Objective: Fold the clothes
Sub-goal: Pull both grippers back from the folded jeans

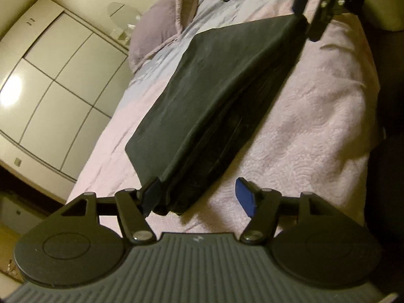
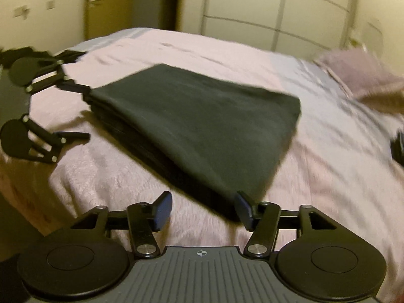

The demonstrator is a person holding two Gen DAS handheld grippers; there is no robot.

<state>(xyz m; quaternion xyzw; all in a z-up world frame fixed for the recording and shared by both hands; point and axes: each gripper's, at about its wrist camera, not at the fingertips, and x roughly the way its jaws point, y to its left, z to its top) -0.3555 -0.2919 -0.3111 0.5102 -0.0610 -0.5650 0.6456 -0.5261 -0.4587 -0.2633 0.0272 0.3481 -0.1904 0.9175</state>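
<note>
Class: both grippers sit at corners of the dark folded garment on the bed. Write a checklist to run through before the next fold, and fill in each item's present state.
1. Left gripper open: ok, a wide gap shows between its fingers.
2. Right gripper open: ok, fingers spread.
3. Garment lying flat, edges stacked: ok.
4. Garment corner free of the left gripper's fingers: cannot tell; one finger overlaps the corner.
5. Garment corner free of the right gripper's fingers: cannot tell; one finger sits at the edge.
6. Bedspread around the garment smooth: ok, only light wrinkles.
</note>
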